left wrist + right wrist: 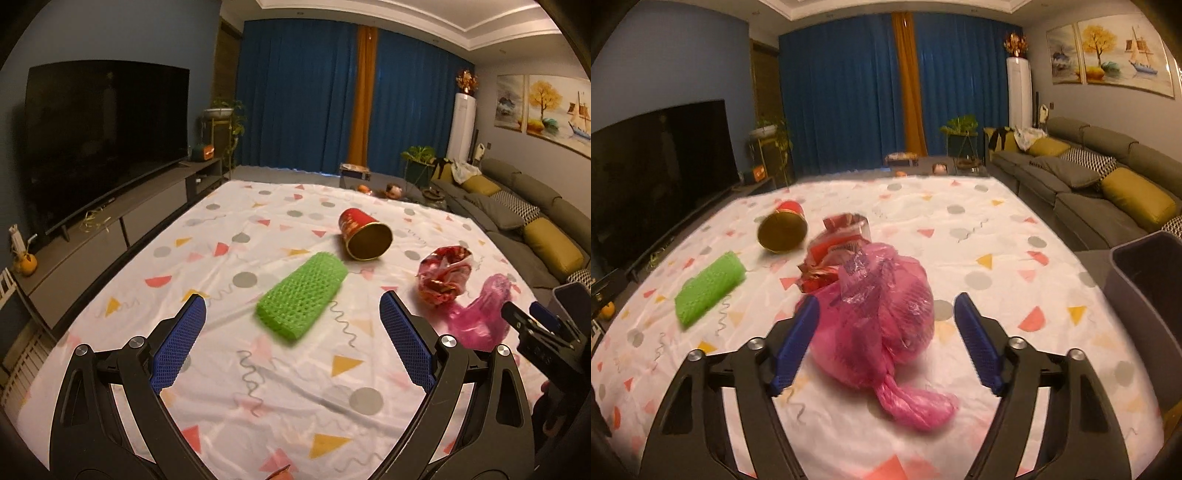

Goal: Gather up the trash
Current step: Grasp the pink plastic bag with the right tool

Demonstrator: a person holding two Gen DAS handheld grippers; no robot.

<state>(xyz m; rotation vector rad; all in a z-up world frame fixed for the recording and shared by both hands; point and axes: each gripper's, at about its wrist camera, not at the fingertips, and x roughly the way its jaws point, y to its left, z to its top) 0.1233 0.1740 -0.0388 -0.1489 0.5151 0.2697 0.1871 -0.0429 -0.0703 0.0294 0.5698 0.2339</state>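
1. No text, brand, number or sign can be read in either view.
2. The red cylindrical tin with a gold inside [364,234], lying on its side, bears pale printed markings; they are too blurred to make out.
3. The crumpled red and gold foil wrapper [445,275] shows print; none of it is legible.

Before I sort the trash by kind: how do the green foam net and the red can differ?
The green foam net is a soft, flattened mesh sleeve; the red can is a rigid cylinder. The net is plain green, while the can is printed red with a gold inside. The net lies nearer the left tongs. Both lie on their sides on the patterned cloth.
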